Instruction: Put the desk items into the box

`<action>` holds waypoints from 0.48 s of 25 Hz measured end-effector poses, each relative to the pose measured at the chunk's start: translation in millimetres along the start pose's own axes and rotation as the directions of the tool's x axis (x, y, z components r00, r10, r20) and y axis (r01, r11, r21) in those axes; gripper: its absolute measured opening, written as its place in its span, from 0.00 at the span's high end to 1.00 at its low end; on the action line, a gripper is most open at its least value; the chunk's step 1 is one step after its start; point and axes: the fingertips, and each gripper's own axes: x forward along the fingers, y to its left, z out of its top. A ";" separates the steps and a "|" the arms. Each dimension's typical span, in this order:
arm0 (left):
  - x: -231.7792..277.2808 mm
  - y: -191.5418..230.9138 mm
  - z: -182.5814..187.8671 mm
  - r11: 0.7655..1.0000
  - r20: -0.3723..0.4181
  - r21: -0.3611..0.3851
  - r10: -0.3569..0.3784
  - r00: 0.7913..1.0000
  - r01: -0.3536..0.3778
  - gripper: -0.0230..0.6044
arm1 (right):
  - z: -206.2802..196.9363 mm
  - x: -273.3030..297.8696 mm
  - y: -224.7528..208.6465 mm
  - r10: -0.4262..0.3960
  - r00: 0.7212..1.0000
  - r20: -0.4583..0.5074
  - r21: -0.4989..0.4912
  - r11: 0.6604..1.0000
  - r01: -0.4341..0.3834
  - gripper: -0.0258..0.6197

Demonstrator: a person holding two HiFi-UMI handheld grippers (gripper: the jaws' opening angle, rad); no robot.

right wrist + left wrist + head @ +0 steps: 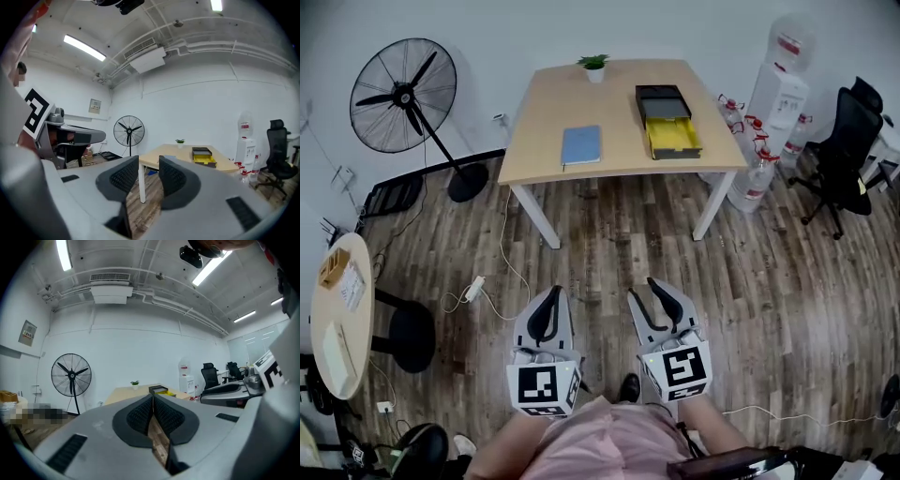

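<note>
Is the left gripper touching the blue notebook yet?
Apart. Head view shows the left gripper hovering over bare floor, well short of the desk where the blue notebook lies.

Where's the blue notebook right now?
In the head view, the blue notebook lies on the desk, left side, near the front edge, left of the yellow tray.

We see the desk (614,108) ahead of us, well apart from our left gripper (553,293) and right gripper (650,290), which hang side by side above the floor (609,248). On the desk, the notebook (581,145) lies near the front left edge, the box (667,120) at the right side, the plant (594,66) at the back edge. The fan (403,94) stands left of the desk, the water dispenser (778,98) right of it, the office chair (848,141) further right.
</note>
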 end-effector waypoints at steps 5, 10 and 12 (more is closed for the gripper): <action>9.0 5.7 -7.6 1.000 -0.032 0.017 0.022 0.999 -0.022 0.94 | -13.5 12.3 -13.9 -0.009 1.000 -0.027 0.040 0.999 0.010 0.76; 39.0 22.4 -24.2 0.999 -0.057 -0.004 0.032 0.998 -0.032 0.94 | -25.4 46.9 -24.1 -0.009 0.998 -0.063 0.039 0.999 0.011 0.76; 56.8 34.2 -29.2 0.999 -0.059 -0.021 0.032 0.998 -0.034 0.94 | -27.9 67.2 -28.5 -0.010 0.997 -0.077 0.037 0.999 0.013 0.77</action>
